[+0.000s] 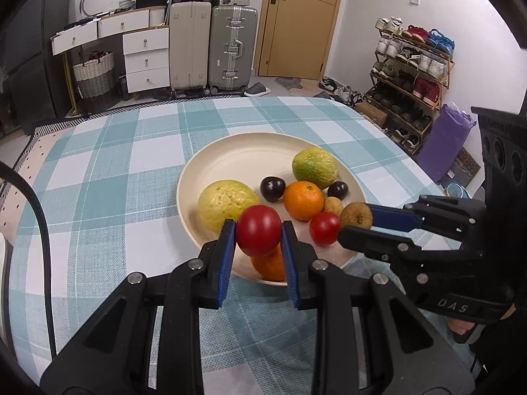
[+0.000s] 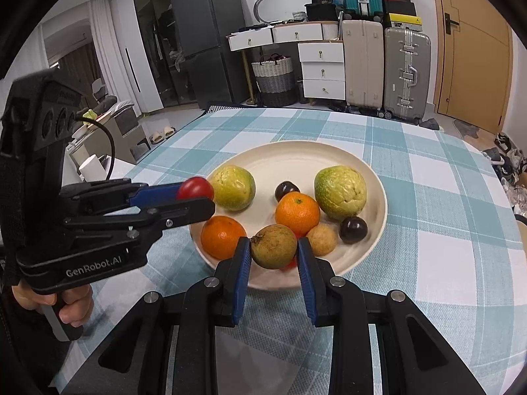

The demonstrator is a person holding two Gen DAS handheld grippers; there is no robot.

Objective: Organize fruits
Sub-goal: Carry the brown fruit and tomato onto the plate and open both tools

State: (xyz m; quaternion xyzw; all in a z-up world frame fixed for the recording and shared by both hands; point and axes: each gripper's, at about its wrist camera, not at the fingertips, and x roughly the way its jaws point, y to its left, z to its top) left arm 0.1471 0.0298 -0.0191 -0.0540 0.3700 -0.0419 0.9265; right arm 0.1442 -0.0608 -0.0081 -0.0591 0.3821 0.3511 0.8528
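Left gripper (image 1: 258,233) clamped on one red tomato (image 1: 258,230), blue pads pressed to either side, held above the near rim of the plate (image 1: 210,164). Right gripper (image 2: 274,247) clamped on one brown round fruit (image 2: 274,247), also held over the plate's near edge; seen from the left wrist view reaching in from the right, the brown fruit (image 1: 356,215) at its tip.

In the plate, counted from both views: two oranges (image 2: 297,212) (image 2: 223,237), one near the middle and one at the near rim; two large yellow-green fruits (image 2: 340,192) (image 2: 233,187), one on each side; two dark purple round fruits (image 2: 287,190) (image 2: 353,229); one small tan fruit (image 2: 322,239) just beside the middle orange; one second red tomato (image 1: 324,228), mostly hidden behind the brown fruit in the right wrist view. Eight fruits resting in the plate, two more in the grippers.

Plate standing on a blue-and-white checked tablecloth (image 1: 98,177). Beyond the table: two upright suitcases (image 1: 210,49), a white chest of drawers (image 1: 146,59), a woven basket (image 1: 94,74), a wooden door (image 1: 296,19), a shoe rack (image 1: 411,75).
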